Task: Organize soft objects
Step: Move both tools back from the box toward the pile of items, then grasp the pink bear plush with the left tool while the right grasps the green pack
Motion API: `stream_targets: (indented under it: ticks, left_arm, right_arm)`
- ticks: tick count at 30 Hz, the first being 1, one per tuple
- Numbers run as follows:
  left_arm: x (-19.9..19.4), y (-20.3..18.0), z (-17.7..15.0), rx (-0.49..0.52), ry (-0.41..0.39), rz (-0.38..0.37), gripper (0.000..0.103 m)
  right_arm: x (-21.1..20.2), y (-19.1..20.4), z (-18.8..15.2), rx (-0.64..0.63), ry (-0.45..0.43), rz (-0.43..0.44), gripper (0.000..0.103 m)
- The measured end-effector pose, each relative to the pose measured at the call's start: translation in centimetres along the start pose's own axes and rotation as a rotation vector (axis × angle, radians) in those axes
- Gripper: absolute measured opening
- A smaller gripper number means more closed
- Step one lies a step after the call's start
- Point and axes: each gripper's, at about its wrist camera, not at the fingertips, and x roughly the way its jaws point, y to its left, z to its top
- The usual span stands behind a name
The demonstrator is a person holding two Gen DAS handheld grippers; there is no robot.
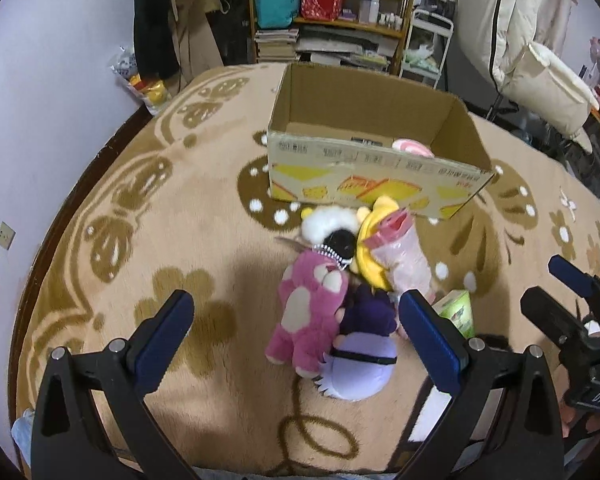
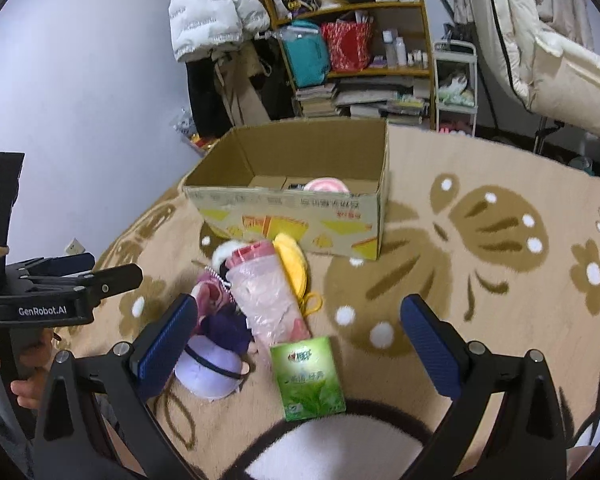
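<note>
A pile of soft toys lies on the carpet in front of an open cardboard box [image 1: 376, 168] [image 2: 296, 216]. It holds a pink spotted plush [image 1: 306, 316], a purple doll with a lilac head [image 1: 360, 364] [image 2: 212, 368], a white-and-black fluffy toy [image 1: 332, 228], a yellow plush [image 1: 374, 236] [image 2: 292, 264] and a pink plastic-wrapped item [image 1: 404, 256] [image 2: 268, 300]. A green tissue pack [image 2: 308, 380] [image 1: 456, 308] lies beside them. A pink item [image 1: 412, 146] [image 2: 326, 186] sits inside the box. My left gripper [image 1: 296, 320] is open above the pink plush. My right gripper [image 2: 300, 332] is open above the green pack.
A patterned beige carpet [image 1: 180, 240] covers the surface. A cluttered shelf [image 1: 328, 8] [image 2: 352, 48], hanging jackets [image 2: 216, 4] and a chair [image 1: 540, 80] stand behind the box. The wall [image 1: 40, 120] is on the left. Each gripper shows in the other's view [image 1: 580, 320] [image 2: 40, 296].
</note>
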Motion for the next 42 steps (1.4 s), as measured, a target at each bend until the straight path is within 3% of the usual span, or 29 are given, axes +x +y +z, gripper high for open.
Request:
stream_targets:
  ticks: [20, 23, 27, 34, 42]
  left_arm:
    - [5.9, -0.1, -1.0, 0.025, 0.164, 0.013, 0.101]
    - [6.8, -0.3, -1.0, 0.036, 0.185, 0.023, 0.101]
    - [7.7, -0.4, -0.9, 0.034, 0.208, -0.007, 0.101]
    - [9.5, -0.5, -0.9, 0.039, 0.247, 0.006, 0.101]
    - [10.1, -0.3, -0.7, 0.017, 0.257, -0.028, 0.101]
  right_arm:
    - [6.9, -0.1, -1.8, 0.023, 0.283, 0.014, 0.099]
    - [7.8, -0.1, -2.0, 0.023, 0.314, 0.013, 0.094]
    - [9.2, -0.3, -2.5, 0.033, 0.358, 0.003, 0.093]
    - [10.6, -0.6, -3.0, 0.059, 0.394, 0.009, 0.093]
    - [11.1, -0.9, -3.2, 0.076, 0.419, 0.014, 0.092]
